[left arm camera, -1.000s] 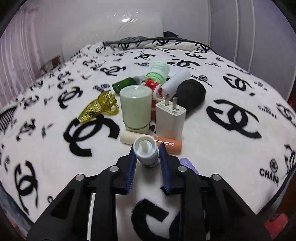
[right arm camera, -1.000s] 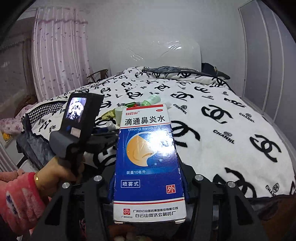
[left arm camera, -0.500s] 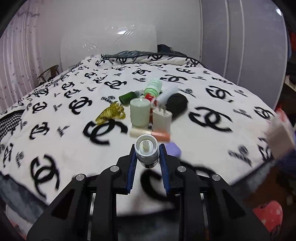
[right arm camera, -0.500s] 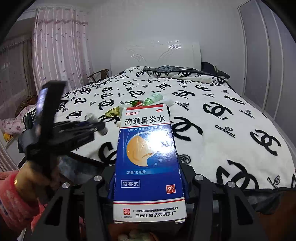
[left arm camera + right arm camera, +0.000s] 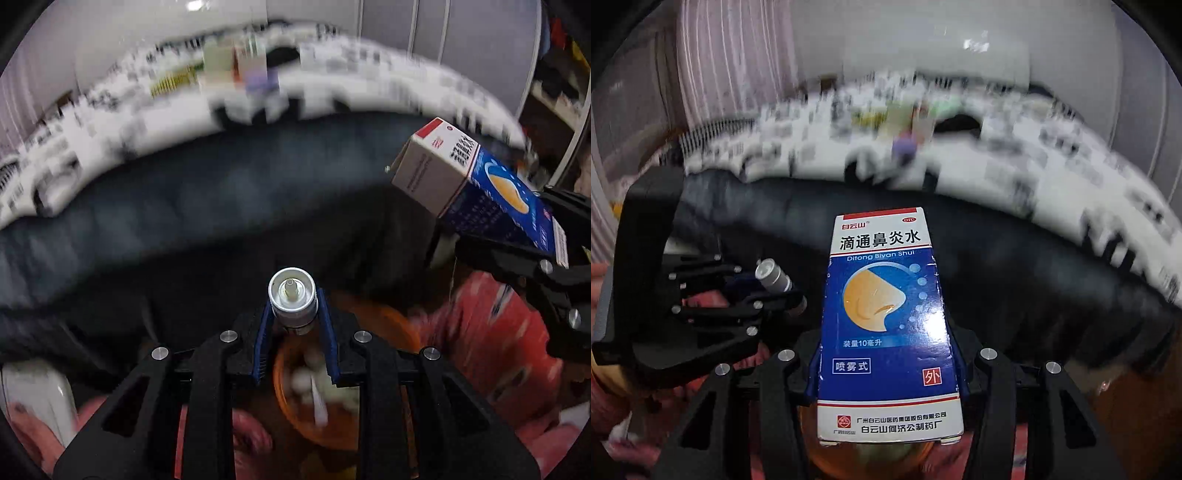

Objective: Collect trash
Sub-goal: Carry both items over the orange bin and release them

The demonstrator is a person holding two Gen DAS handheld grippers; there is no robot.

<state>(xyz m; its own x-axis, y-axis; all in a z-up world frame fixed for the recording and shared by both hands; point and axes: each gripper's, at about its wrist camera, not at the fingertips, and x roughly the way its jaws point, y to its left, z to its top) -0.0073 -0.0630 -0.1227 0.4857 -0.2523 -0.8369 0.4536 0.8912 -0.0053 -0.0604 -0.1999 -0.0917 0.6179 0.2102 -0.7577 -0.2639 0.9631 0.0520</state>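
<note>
My left gripper (image 5: 293, 314) is shut on a small spray bottle (image 5: 292, 295) with a silver collar and white nozzle. It hangs over an orange bin (image 5: 399, 325) that holds pale scraps. My right gripper (image 5: 886, 354) is shut on a blue and white nasal-spray box (image 5: 886, 314), which stands upright between its blue pads. In the left wrist view that box (image 5: 476, 184) sits at the right, level with the bed's side. In the right wrist view the left gripper (image 5: 768, 291) and its bottle (image 5: 772, 275) are just left of the box.
The bed's white blanket with black logos (image 5: 110, 122) runs blurred across the top, with several small items (image 5: 236, 62) still on it. Below it is the bed's dark side (image 5: 221, 206). Red patterned fabric (image 5: 491, 332) lies right of the bin.
Both grippers have swung off the top of the bed and dropped past its edge. The bed's dark side and the orange bin have come into view. Both grips are unchanged.
</note>
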